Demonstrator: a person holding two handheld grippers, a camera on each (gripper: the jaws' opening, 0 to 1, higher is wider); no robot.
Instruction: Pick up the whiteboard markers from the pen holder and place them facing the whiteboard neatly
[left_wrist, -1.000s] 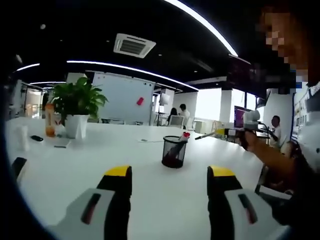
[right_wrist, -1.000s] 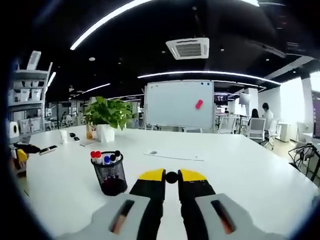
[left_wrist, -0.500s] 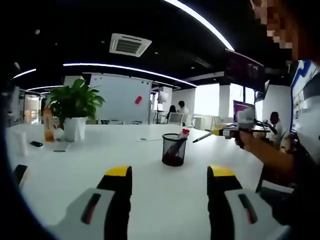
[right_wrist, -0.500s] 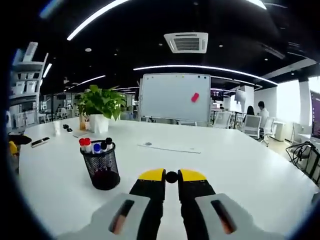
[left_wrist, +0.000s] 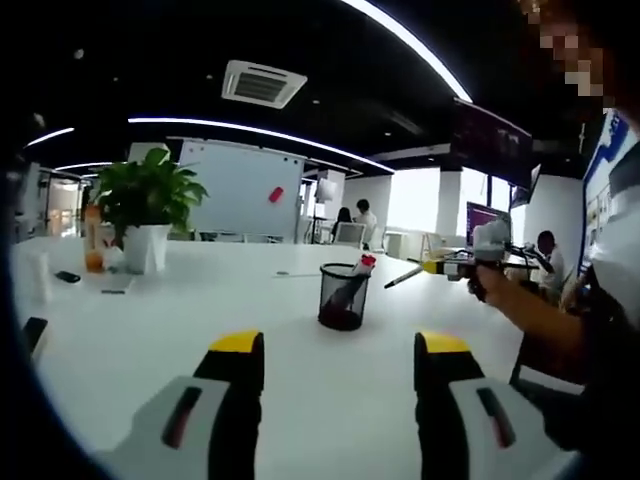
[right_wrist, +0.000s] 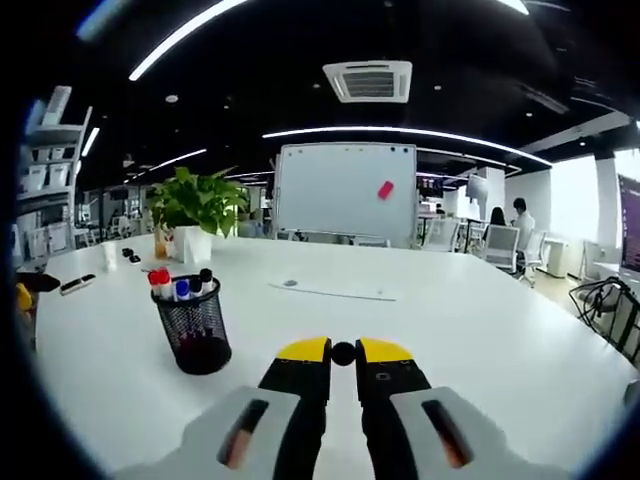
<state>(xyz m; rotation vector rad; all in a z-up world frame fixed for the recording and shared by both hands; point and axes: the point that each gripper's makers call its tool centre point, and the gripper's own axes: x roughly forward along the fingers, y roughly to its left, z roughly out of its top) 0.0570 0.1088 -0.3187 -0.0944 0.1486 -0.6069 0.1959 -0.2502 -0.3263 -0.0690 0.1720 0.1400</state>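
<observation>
A black mesh pen holder (left_wrist: 343, 297) stands on the white table, with a red-capped marker (left_wrist: 366, 266) leaning out of it. In the right gripper view the pen holder (right_wrist: 193, 330) is at the left and holds red, blue and black markers (right_wrist: 176, 286). My right gripper (right_wrist: 343, 351) is shut on a black marker (right_wrist: 343, 353) whose round end shows between the jaws. It points toward the whiteboard (right_wrist: 345, 192). From the left gripper view the right gripper (left_wrist: 436, 267) hovers right of the holder, the black marker (left_wrist: 403, 276) sticking out toward it. My left gripper (left_wrist: 340, 346) is open, low over the table.
A potted plant (left_wrist: 148, 205) and an orange bottle (left_wrist: 95, 248) stand at the far left of the table. A long flat strip (right_wrist: 333, 291) lies on the table before the whiteboard. A phone (right_wrist: 76, 285) lies at the left. People sit at desks far right.
The right gripper's camera has drifted right, so the pen holder sits further left in its view. The right gripper keeps its hold on the black marker. The left gripper stays open.
</observation>
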